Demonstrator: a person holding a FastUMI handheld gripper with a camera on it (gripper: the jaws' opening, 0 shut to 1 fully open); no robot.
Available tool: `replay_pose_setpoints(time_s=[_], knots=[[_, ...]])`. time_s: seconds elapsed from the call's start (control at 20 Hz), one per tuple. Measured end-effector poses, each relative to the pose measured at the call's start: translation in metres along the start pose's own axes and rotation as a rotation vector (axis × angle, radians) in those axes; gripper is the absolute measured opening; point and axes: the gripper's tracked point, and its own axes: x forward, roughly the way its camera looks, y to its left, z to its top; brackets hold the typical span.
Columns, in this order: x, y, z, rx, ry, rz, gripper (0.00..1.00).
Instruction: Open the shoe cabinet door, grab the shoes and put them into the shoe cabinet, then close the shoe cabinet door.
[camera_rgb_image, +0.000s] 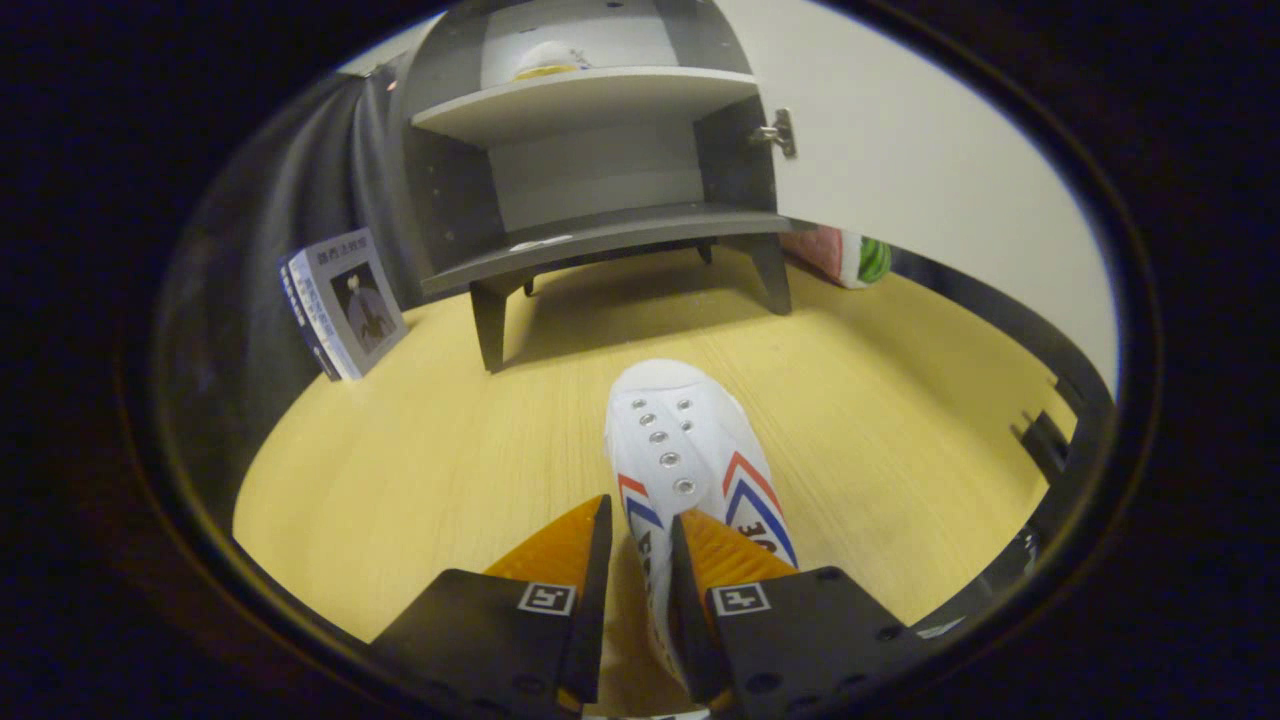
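A white shoe (680, 430) with red and blue chevrons and metal eyelets points its toe toward the cabinet. My gripper (640, 520) is shut on the shoe's near side wall, which is pinched between the two fingers. The grey shoe cabinet (590, 235) stands beyond the shoe on short legs, with its white door (920, 160) swung wide open to the right. Its lower shelf is bare. On the upper shelf (590, 95) lies another pale shoe (548, 60), partly hidden. I cannot tell whether the held shoe touches the floor.
A book (345, 300) leans against the dark cloth wall, left of the cabinet. A pink and green object (850, 257) lies behind the open door. The yellow wooden floor (420, 460) spreads between me and the cabinet. Dark hardware (1045, 440) sits at the right.
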Motion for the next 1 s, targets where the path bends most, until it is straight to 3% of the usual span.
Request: replay_pose_setpoints(time_s=[0.1,0.2,0.3,0.4,0.6,1.0], knots=[[0.000,-0.002,-0.001,-0.067,-0.010,-0.026,0.35],[0.000,-0.006,-0.001,-0.091,-0.017,-0.036,0.26],[-0.004,-0.003,-0.003,-0.064,-0.008,0.001,0.11],[-0.002,-0.003,-0.004,-0.044,0.031,0.028,0.04],[-0.004,-0.001,0.000,0.028,0.091,0.066,0.03],[-0.024,-0.004,0.042,0.018,0.080,0.064,0.03]])
